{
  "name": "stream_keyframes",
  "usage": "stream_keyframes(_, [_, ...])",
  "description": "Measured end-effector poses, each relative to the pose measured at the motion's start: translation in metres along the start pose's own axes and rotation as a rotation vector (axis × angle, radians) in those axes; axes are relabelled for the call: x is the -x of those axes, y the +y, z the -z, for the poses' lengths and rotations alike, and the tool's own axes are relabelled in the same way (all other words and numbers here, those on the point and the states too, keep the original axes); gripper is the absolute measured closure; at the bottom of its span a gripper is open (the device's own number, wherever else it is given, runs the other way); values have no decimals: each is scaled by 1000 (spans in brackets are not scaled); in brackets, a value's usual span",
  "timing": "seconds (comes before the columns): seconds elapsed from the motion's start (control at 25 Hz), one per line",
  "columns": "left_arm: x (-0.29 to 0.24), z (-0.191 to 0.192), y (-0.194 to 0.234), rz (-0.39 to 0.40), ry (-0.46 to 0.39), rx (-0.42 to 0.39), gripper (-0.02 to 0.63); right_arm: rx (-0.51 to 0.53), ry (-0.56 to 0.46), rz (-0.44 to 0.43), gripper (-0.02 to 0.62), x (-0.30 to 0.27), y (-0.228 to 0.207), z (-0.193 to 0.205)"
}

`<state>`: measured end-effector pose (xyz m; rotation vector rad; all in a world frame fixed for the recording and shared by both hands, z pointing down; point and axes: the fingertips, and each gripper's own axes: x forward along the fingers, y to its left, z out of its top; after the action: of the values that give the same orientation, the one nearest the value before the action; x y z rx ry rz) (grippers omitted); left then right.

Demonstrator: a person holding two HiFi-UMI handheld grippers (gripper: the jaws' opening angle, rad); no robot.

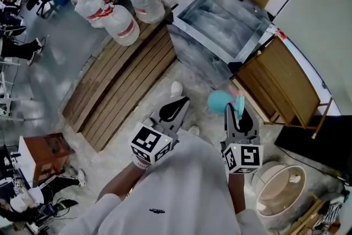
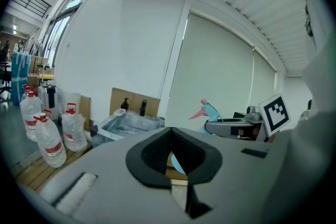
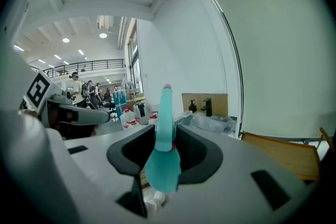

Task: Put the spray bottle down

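In the head view the steel sink (image 1: 220, 25) sits ahead of me. My right claw (image 1: 237, 117) carries the teal spray bottle (image 1: 221, 99) in the air just short of the sink's near corner, with its pink trigger toward the wooden desk (image 1: 283, 85) just beside the sink on the right. My left claw (image 1: 175, 109) hangs left of that same corner and holds nothing. The water jugs (image 1: 118, 22) stand on wooden slats (image 1: 124, 85) to the left of the sink. In the left gripper view my left claw's jaws are pressed together at the tips with nothing clasped. The sink lies beyond them to the left, and the bottle's head with its pink trigger shows to the right of the sink, above my right claw. In the right gripper view the jaws stand apart and press on the bottle's neck from both sides. The head rises upright above them and the round body hangs below. The sink is past the bottle, to the right, with two dark dispensers (image 3: 208, 106) behind it against a sheet of cardboard (image 3: 215, 97).
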<state>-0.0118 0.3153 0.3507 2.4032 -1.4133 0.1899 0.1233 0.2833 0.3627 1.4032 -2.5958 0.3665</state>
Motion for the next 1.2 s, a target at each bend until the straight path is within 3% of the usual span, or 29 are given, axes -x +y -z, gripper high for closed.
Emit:
stream_keyframes(0.36, [-75,-42,96,38,5,14,601,33,18,33,476,-119,-23,-36])
stream_keyframes(0.76, [-160,-117,216,158,20,2,603,55,8,151,476,-272,-46,-104])
stream_keyframes(0.96, [-190,-137,249,190,23,-1,602,70,6,201,476,-316,-61,-123])
stream_keyframes(1.2, [-216,-153,257,201,24,-8,602,74,43,221,476,-331,-84,-125])
